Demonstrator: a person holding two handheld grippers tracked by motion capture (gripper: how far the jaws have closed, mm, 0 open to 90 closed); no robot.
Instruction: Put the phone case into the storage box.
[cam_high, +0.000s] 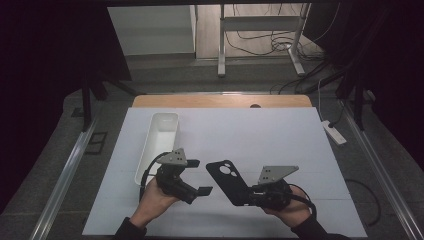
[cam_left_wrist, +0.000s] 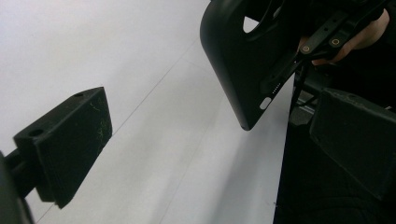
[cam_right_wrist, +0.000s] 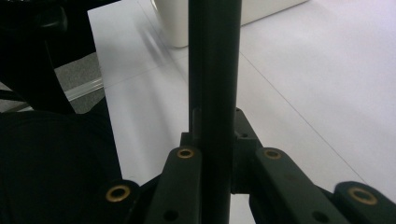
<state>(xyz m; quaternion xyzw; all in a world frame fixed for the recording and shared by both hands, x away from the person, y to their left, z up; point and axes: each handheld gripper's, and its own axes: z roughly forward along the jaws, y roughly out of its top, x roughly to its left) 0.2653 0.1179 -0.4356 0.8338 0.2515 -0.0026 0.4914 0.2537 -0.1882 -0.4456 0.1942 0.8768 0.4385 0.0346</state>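
The person's right gripper (cam_high: 246, 194) has its jaws clamped on the lower end of a black phone case (cam_high: 227, 181), which slants up and away toward the middle of the surface (cam_high: 280, 135), its round camera cut-out at the far end. From the right gripper view the case (cam_right_wrist: 215, 70) stands edge-on, a dark upright bar pinched between the two jaws. The left gripper (cam_high: 199, 176) sits just to the left of the case, not touching it, its jaws wide apart with nothing between them. In the left gripper view the two black pads (cam_left_wrist: 70, 140) stand far from each other, and the case (cam_left_wrist: 247, 65) hangs beyond them, tilted, with a port slot along its lower edge and the right hand (cam_left_wrist: 359, 35) behind it. A long white tray (cam_high: 159, 145) lies on the white sheet behind the left hand (cam_high: 152, 202), near it.
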